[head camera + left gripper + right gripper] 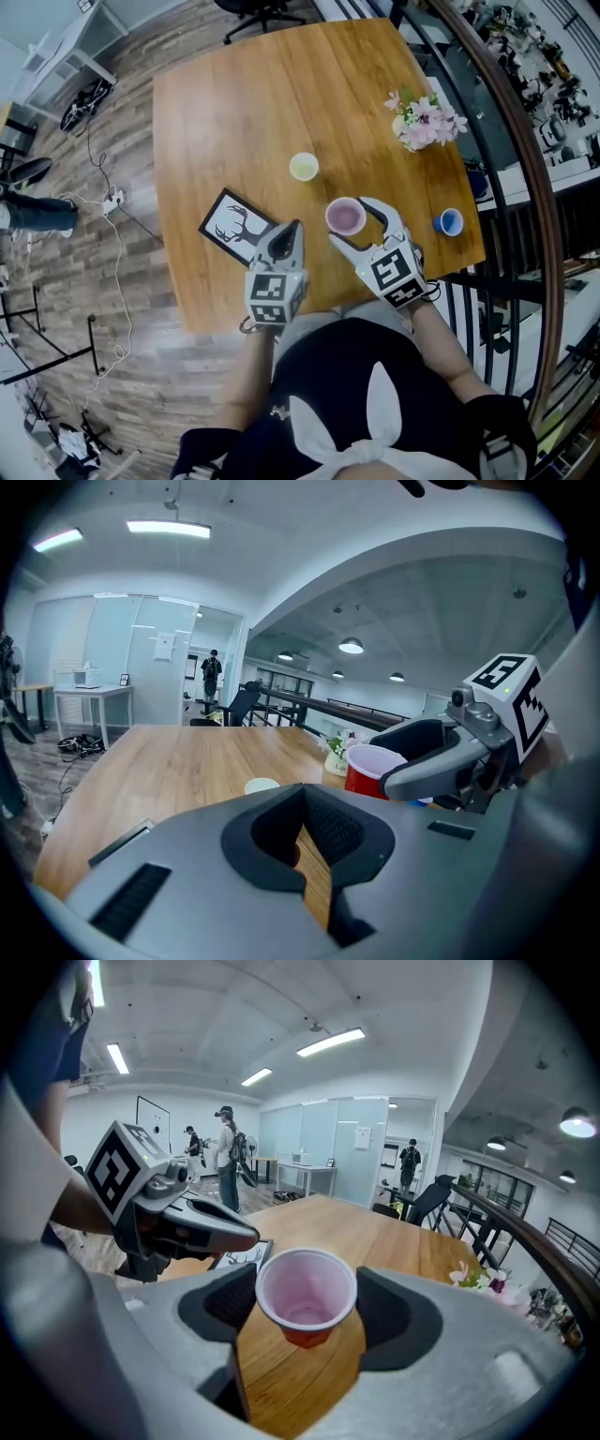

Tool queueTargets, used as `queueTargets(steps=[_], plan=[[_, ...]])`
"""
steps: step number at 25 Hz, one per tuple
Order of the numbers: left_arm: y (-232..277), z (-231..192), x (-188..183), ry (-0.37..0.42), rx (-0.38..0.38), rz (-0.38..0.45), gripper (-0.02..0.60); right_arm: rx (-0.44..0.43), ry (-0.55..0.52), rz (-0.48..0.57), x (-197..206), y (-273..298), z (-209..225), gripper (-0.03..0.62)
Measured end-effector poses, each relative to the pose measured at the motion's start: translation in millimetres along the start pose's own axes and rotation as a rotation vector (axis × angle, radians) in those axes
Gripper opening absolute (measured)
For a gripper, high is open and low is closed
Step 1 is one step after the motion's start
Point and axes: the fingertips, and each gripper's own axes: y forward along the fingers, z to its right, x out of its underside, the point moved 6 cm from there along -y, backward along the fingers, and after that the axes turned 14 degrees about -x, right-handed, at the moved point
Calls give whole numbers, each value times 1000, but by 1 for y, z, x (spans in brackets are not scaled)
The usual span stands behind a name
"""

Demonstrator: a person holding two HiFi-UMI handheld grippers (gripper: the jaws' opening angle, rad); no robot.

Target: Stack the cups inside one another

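Red cup [345, 217] in right claw [348, 220], picture [234, 226], flowers [427, 120] nearby

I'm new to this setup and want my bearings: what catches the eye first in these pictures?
The red cup, pale inside, stands out, clamped in the right gripper above the near part of the wooden table. Beside it the left gripper is shut and empty, next to a framed deer picture. A yellow-green cup sits mid-table and a blue cup near the right edge.
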Motion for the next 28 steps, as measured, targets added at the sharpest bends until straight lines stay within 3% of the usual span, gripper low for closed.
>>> queueTargets(steps=[15, 28], plan=[[-4, 29, -13, 56, 52, 13, 15, 59, 24, 60, 3, -33, 11, 328], [17, 68, -16, 89, 134, -6, 15, 155, 117, 72, 35, -78, 36, 328]])
